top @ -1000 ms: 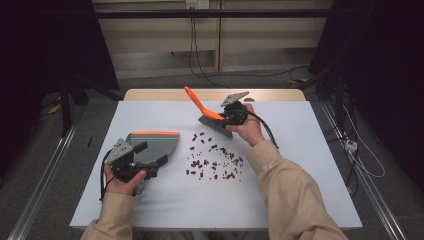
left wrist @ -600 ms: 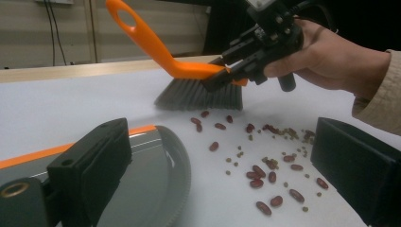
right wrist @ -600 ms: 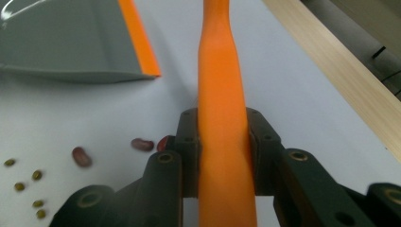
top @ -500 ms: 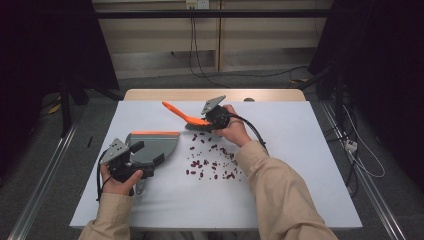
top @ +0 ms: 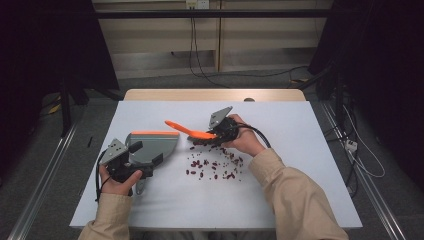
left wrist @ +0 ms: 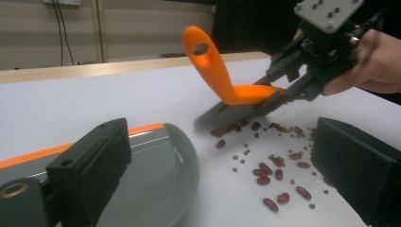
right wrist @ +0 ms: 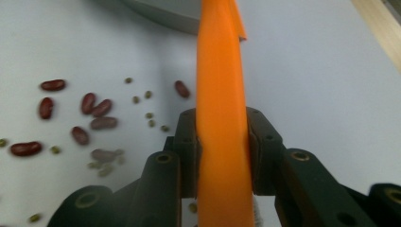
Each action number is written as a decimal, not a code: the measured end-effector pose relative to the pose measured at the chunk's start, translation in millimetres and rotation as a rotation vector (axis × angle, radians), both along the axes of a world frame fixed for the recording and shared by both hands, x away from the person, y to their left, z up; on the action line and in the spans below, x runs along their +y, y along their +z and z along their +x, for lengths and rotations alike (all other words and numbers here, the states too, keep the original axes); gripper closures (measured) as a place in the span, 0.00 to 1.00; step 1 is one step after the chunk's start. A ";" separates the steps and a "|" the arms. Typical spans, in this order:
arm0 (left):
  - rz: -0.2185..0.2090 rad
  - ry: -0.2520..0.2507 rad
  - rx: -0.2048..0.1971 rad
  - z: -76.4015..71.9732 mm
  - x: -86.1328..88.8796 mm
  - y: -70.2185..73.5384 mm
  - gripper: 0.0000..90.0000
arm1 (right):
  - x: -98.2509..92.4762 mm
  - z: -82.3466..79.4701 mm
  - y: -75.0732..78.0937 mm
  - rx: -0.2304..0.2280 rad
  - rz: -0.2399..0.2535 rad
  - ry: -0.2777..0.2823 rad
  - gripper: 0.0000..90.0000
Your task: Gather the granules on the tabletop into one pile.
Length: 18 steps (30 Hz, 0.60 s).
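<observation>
The right gripper [top: 216, 134] has its jaws clamped on the orange brush [left wrist: 222, 85], whose grey bristles rest on the white surface [top: 280, 200] at the far edge of the scattered beans [top: 215, 167]. The handle points left and up, toward the dustpan [top: 152, 145]. The left gripper [top: 142, 157] sits at the near left; its jaws seem to be closed on the dustpan's handle, though the grip itself is hard to make out, and the pan's open lip faces right, toward the spill.

The beans lie between brush and pan, nearer the brush, mixed with small green seeds. Judging from this, the sweep toward the pan is just starting, and several things could spoil it. A fast stroke would likely flick the round beans sideways past the pan. If the pan's lip lifts off the surface, the small seeds would slip beneath it. The brush is pinched on its narrow handle, so pressing down hard could twist it in the jaws.
</observation>
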State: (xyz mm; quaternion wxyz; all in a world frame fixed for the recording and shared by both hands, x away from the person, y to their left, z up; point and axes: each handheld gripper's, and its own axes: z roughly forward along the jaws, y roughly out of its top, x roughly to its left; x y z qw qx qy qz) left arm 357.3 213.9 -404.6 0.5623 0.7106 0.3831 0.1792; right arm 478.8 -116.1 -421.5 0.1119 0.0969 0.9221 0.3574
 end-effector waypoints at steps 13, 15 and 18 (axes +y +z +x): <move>-0.004 0.001 0.000 -0.4 -0.7 0.0 0.06 | -10.4 -30.0 5.6 0.020 -0.016 0.034 0.79; -0.004 0.001 0.001 -0.4 -0.9 0.0 0.06 | -10.9 -33.3 6.3 0.015 -0.017 0.033 0.79; 0.002 -0.002 0.000 0.0 -1.5 -0.3 0.06 | -12.0 -34.9 8.2 -0.004 -0.009 0.024 0.79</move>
